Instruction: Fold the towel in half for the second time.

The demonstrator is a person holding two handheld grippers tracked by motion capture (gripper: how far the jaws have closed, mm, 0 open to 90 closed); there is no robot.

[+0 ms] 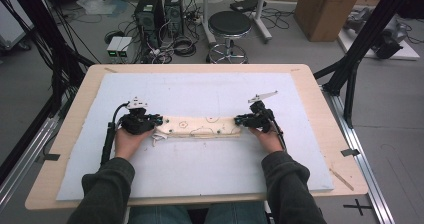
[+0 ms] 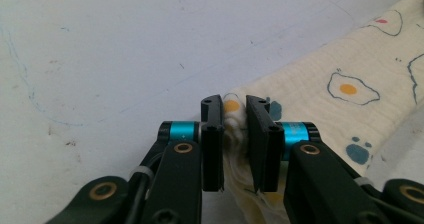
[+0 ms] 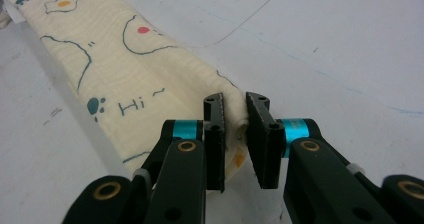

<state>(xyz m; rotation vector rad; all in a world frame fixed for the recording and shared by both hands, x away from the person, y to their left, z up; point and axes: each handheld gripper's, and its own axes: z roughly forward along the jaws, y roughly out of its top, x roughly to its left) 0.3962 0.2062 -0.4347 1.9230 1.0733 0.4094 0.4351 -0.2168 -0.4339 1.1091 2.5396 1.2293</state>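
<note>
A wooden worktop (image 1: 65,149) is seen across the middle of the high view, and most of it is covered by a pale blue-white mat (image 1: 200,169). On the mat, at the centre of the frame, a cream cloth (image 1: 200,127) printed with fried eggs and small blue marks is laid out as a long, narrow folded strip running from left to right.

The strip is held at both ends. At centre left of the high view the left gripper (image 1: 156,119) is clamped on the left end; in the left gripper view the fabric (image 2: 350,99) is seen bunched between the two black jaws, which are pressed close on it. At centre right the right gripper (image 1: 239,119) is clamped on the right end, and in the right gripper view the folded edge of the cloth (image 3: 125,69) is pinched between nearly closed jaws.

The cloth is judged to be light, soft and limp, with a crinkled weave that is unlikely to slip. No stiffness can be expected of it, so the middle would sag if it were lifted. The layered end edges, where several thicknesses are caught together, are judged the best places for a hold, so that the fold is kept from opening.
</note>
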